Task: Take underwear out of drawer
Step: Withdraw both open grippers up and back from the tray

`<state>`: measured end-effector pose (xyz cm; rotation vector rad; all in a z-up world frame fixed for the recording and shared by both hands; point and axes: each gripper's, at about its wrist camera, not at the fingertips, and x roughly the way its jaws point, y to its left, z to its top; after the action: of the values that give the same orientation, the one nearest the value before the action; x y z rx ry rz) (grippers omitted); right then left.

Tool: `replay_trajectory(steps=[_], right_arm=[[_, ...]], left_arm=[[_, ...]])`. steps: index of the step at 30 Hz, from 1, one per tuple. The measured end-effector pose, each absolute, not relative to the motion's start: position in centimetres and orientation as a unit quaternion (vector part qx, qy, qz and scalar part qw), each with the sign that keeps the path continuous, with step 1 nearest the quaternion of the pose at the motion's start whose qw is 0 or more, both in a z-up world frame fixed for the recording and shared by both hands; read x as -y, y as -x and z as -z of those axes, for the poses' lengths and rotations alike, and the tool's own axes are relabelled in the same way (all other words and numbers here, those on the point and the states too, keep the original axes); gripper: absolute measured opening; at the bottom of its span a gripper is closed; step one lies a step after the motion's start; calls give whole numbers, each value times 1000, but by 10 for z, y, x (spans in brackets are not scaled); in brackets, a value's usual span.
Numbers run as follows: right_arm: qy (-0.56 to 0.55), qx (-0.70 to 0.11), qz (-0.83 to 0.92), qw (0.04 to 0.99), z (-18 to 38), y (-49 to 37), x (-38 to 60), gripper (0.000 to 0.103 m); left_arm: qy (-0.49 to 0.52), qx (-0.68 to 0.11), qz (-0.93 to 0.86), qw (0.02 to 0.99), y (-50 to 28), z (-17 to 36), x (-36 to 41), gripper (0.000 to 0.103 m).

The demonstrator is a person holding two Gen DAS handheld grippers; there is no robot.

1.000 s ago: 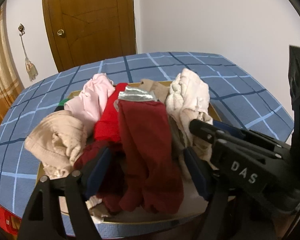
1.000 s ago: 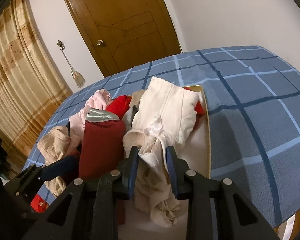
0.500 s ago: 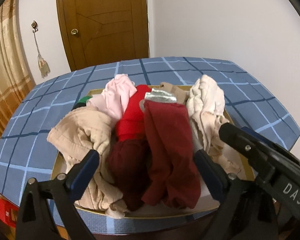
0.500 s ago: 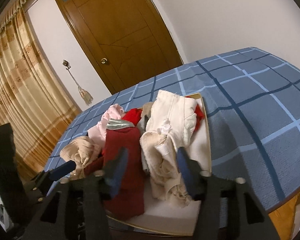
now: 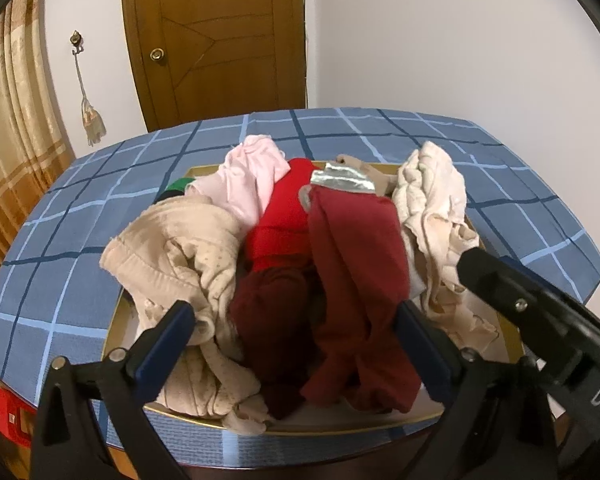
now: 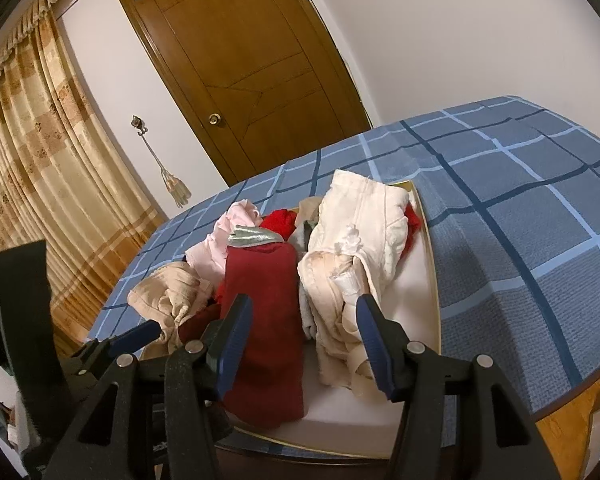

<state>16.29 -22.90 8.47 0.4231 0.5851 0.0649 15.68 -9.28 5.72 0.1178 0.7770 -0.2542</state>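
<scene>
Hand-held gripper [image 5: 296, 344] before underwear [image 5: 356, 288] (heaped)

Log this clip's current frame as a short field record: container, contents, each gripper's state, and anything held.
container: shallow gold-rimmed drawer resting on the blue checked cloth
contents: dark red underwear, bright red piece, pink piece, beige piece, cream piece, all heaped
left gripper: open wide, jaws just opened, straddling the dark red underwear without pressing it
right gripper: open, jaws just opened, nothing pinched
held: nothing
</scene>
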Motion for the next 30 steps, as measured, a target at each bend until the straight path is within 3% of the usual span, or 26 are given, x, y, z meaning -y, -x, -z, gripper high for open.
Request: replay_trajectory(steps=[30], right_arm=[[-184,-256,-39,948,-80,-122,206,60]], left_arm=[[-44,-367,118,922,-116,-48,64,101]])
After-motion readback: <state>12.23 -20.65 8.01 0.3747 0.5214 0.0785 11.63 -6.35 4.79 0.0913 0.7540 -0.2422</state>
